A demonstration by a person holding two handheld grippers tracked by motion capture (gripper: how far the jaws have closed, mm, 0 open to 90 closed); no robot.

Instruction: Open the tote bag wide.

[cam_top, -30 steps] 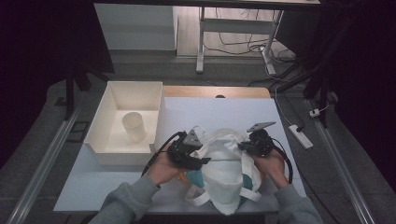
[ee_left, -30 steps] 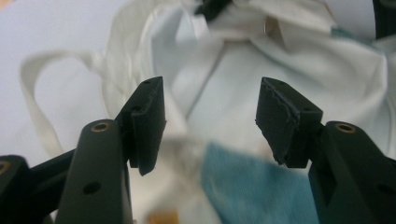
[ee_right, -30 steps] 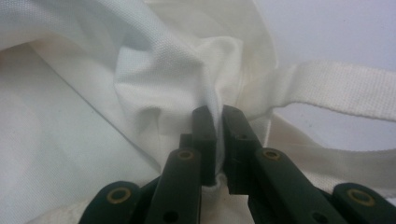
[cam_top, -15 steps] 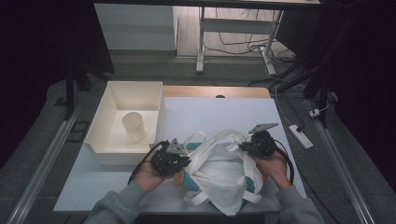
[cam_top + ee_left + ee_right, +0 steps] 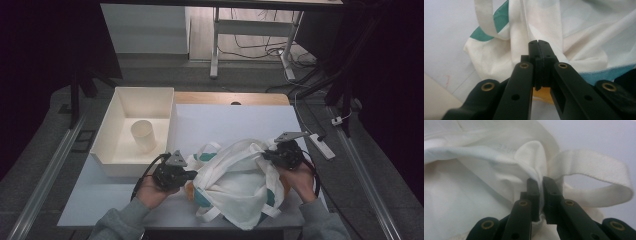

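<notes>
A white cloth bag (image 5: 235, 175) with teal patches lies crumpled on the white table (image 5: 230, 120) between both hands. My left gripper (image 5: 192, 175) is at the bag's left edge. Its jaws have just been closing and now stand together, tips (image 5: 539, 43) against a fold of the bag (image 5: 579, 32); I see no cloth between the pads. My right gripper (image 5: 267, 154) is shut on the bag's upper right rim, with cloth pinched between its pads (image 5: 541, 181) beside a white strap (image 5: 599, 167). Something orange (image 5: 541, 96) shows under the bag.
A white open bin (image 5: 132, 100) stands at the table's left with a pale cup (image 5: 143, 135) in it. A white power strip (image 5: 320, 145) lies at the right edge. Dark floor, cables and table legs are beyond the far edge.
My left gripper has moved left and down from the bag's top to its left edge, and its jaws have shut. The bag has spread out wider. The right gripper has kept its hold.
</notes>
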